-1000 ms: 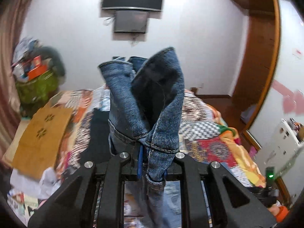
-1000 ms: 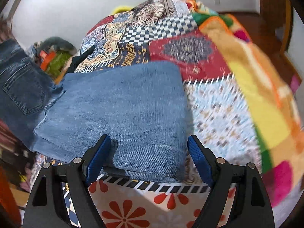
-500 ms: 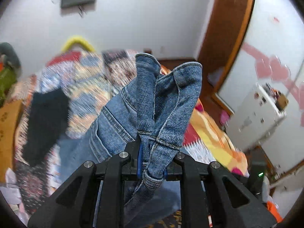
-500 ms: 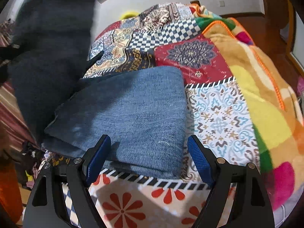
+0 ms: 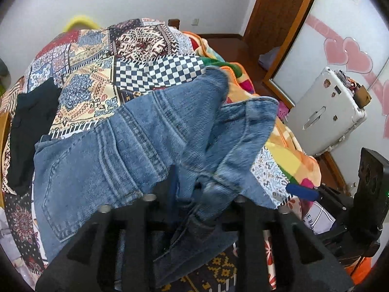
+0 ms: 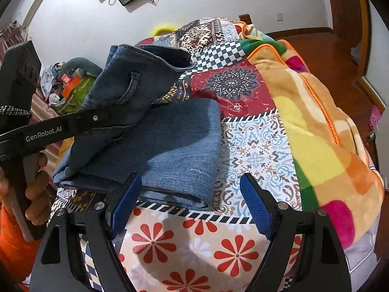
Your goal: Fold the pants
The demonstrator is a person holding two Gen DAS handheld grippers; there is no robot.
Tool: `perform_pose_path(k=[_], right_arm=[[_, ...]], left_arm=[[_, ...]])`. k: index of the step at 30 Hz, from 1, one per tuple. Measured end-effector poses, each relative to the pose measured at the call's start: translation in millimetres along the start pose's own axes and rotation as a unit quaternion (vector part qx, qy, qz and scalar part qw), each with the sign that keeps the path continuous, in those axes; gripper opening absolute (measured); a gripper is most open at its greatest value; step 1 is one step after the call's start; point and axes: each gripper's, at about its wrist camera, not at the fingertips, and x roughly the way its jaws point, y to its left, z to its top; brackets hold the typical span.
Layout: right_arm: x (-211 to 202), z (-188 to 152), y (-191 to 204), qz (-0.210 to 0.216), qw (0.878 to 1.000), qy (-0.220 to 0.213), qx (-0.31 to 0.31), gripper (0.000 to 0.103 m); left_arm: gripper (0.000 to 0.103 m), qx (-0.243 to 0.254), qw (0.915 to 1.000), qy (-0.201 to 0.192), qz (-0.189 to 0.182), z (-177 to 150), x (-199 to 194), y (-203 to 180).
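Blue jeans (image 6: 170,146) lie partly folded on a patchwork bedspread (image 6: 255,146). My left gripper (image 5: 192,189) is shut on the waistband end of the jeans (image 5: 145,141) and holds it over the folded legs. In the right wrist view the left gripper (image 6: 97,119) shows at the left, with the held denim (image 6: 136,80) draped above the folded part. My right gripper (image 6: 189,204) is open and empty. It hovers at the near edge of the folded jeans, one blue pad (image 6: 124,204) touching the fold's near edge.
A black garment (image 5: 26,126) lies on the bed's left side. A white suitcase (image 5: 323,112) stands by the wall at the right. An orange-edged fleece blanket (image 6: 328,133) covers the bed's right side. Clutter (image 6: 65,85) sits beyond the bed at the left.
My left gripper has swung the held waistband end from upright in the air down over the folded legs. The right gripper has stayed open at the fold's near edge.
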Motion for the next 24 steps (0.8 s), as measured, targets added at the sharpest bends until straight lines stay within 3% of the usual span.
perform_pose_path(k=[1, 5, 10, 15, 20, 24], right_arm=[[-0.7, -0.1, 0.5, -0.001, 1.000, 0.000, 0.000, 0.080], [-0.5, 0.4, 2.5, -0.003, 1.000, -0.001, -0.001, 0.080], [-0.4, -1.9, 8.3, -0.007, 1.000, 0.006, -0.005, 0.080], [3.6, -3.8, 16.9, -0.001, 1.000, 0.016, -0.009, 0.080], [15.9, -5.7, 30.5, 0.011, 0.999, 0.034, -0.020, 0.083], [24.1, -4.1, 38.0, -0.010, 0.999, 0.035, -0.031, 0.083]], left_arm=[[0.066, -0.002, 1.0000, 0.001, 0.000, -1.3, -1.8, 0.7], [0.081, 0.011, 0.9998, -0.012, -0.009, -9.0, -19.0, -0.3], [0.088, -0.009, 0.9987, -0.050, 0.003, -4.5, -50.4, 25.6], [0.098, -0.037, 0.9929, -0.089, 0.071, 15.6, -67.3, 81.7], [0.098, -0.057, 0.9851, -0.054, 0.154, 43.2, -34.8, 154.7], [0.098, -0.062, 0.9816, -0.014, 0.180, 52.3, 4.0, 193.1]])
